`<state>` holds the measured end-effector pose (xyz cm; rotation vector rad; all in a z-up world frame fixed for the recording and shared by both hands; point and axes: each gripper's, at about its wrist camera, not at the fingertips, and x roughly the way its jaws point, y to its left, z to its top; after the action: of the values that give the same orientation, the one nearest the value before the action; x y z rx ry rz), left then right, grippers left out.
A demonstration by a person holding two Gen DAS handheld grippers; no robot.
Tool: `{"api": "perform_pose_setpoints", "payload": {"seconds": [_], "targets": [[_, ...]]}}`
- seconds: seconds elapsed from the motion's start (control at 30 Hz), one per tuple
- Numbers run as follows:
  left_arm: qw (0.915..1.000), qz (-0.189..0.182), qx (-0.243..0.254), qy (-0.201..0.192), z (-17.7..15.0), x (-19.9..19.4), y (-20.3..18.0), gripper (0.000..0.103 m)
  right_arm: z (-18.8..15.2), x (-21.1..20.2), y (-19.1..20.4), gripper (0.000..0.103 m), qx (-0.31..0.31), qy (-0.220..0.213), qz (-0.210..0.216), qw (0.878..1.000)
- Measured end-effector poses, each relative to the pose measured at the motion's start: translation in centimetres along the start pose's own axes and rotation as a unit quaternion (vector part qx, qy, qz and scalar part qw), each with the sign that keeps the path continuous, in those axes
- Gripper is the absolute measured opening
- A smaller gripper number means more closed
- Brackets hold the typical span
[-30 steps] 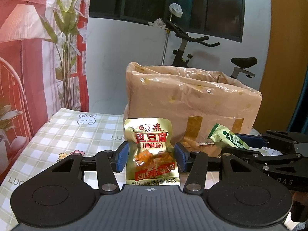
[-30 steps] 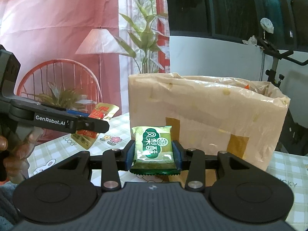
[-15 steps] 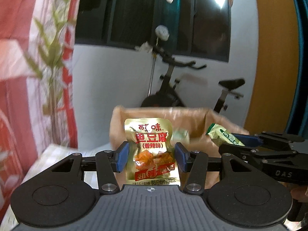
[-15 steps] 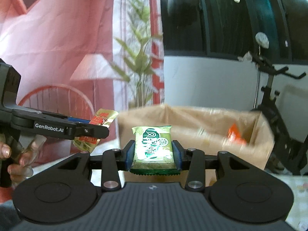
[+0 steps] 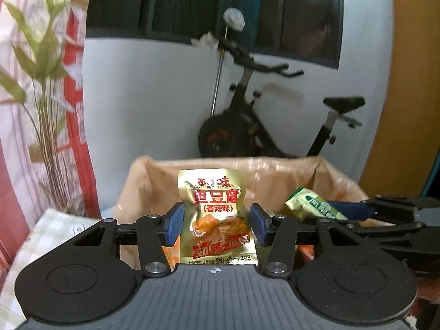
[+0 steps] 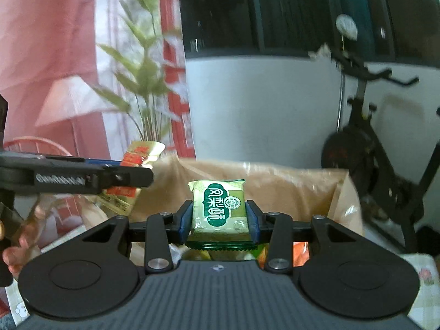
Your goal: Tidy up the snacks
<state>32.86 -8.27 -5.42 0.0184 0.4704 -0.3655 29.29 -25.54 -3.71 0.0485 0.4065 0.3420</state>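
A gold snack packet (image 5: 217, 217) with red lettering stands upright between the blue pads of my left gripper (image 5: 217, 224), which is shut on it. My right gripper (image 6: 218, 216) is shut on a green snack packet (image 6: 218, 211). Both packets hang over the open top of a brown cardboard box (image 5: 143, 189) lined with clear plastic, the box (image 6: 288, 189) just ahead of and below the fingers. Orange and green packets lie inside it. In the left wrist view the right gripper (image 5: 357, 210) shows with the green packet (image 5: 310, 206); in the right wrist view the left gripper (image 6: 118, 178) shows with the gold packet (image 6: 134, 162).
A checked tablecloth (image 5: 55, 225) covers the table under the box. Behind stand a black exercise bike (image 5: 247, 126), a white wall with a dark window, and a red-and-pink curtain (image 6: 55, 68) with printed plants. A person's hand (image 6: 19, 236) holds the left gripper.
Both grippers have risen and moved forward with their packets, from facing the box's front wall to above its open rim. The box's inside has come into sight.
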Motion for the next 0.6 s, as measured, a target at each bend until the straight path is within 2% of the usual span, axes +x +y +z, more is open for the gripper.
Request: {"api": "perform_pose_setpoints", "payload": {"seconds": [0.1, 0.23, 0.4, 0.6], "targets": [[0.9999, 0.000, -0.003, 0.013, -0.6, 0.7, 0.6, 0.057, -0.7, 0.7, -0.3, 0.043, 0.005, 0.020, -0.010, 1.000], [0.9995, -0.008, 0.012, 0.027, -0.7, 0.5, 1.0, 0.060, -1.0, 0.7, -0.6, 0.045, 0.015, 0.025, -0.017, 0.999], [0.9997, -0.006, 0.010, 0.020, -0.6, -1.1, 1.3, 0.085, -0.5, -0.3, -0.1, 0.066, 0.009, 0.016, -0.022, 1.000], [0.9985, 0.041, 0.035, 0.007, 0.3, -4.2, 0.5, 0.093, 0.4, -2.7, 0.7, 0.087, 0.024, 0.002, -0.012, 1.000]]}}
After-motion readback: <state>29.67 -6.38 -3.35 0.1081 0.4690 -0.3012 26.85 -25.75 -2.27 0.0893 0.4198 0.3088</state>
